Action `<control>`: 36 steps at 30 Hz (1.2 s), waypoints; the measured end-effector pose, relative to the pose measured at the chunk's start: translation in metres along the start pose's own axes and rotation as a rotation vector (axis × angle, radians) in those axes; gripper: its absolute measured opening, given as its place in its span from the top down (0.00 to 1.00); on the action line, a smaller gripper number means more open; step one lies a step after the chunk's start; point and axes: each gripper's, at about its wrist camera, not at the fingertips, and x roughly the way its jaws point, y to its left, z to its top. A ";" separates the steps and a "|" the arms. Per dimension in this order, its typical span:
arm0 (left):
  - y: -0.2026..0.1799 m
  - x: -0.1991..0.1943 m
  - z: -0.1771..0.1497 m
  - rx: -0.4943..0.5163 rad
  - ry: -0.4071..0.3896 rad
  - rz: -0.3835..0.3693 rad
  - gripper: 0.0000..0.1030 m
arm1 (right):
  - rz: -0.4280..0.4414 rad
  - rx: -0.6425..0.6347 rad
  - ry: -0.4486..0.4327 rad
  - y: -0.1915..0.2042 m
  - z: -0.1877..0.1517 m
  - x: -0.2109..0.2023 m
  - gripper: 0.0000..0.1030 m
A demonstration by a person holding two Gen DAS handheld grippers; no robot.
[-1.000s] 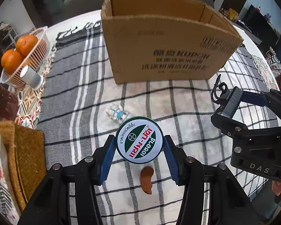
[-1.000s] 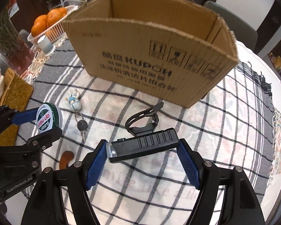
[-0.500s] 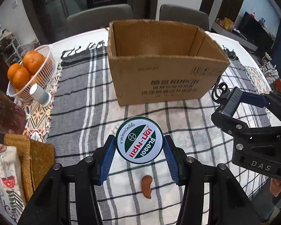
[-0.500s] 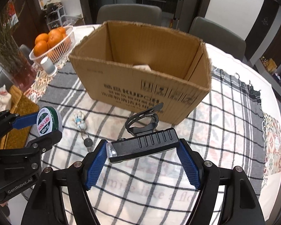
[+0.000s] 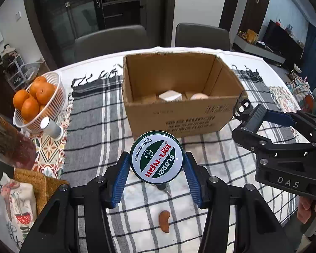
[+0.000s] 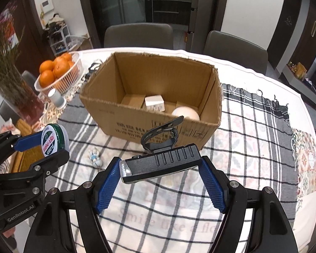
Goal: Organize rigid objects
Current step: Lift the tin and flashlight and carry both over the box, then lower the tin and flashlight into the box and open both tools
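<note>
My left gripper is shut on a round green-and-white tin, held above the checked cloth; the same tin shows at the left of the right wrist view. My right gripper is shut on a black bike light with a strap mount on top. The open cardboard box stands ahead of both grippers on the table; it holds a white box, a small cardboard box and a pale round object.
A key, a brown cashew-shaped piece and a small figurine keyring lie on the cloth. At the left stand a white basket of oranges, a small white cylinder and a vase. Chairs stand behind the table.
Both grippers have risen with their objects, and the views tilted up, so the box's inside and its contents now show. The grips have not changed.
</note>
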 end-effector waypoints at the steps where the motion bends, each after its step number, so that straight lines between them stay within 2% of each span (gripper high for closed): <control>1: 0.000 -0.002 0.002 0.001 -0.005 -0.002 0.51 | 0.003 0.005 -0.005 -0.001 0.002 -0.001 0.27; 23: 0.000 -0.015 0.053 0.026 -0.072 0.000 0.51 | 0.014 0.053 -0.074 -0.015 0.045 -0.014 0.27; 36: 0.002 0.001 0.081 0.033 -0.065 0.004 0.51 | 0.006 0.053 -0.085 -0.026 0.073 -0.006 0.27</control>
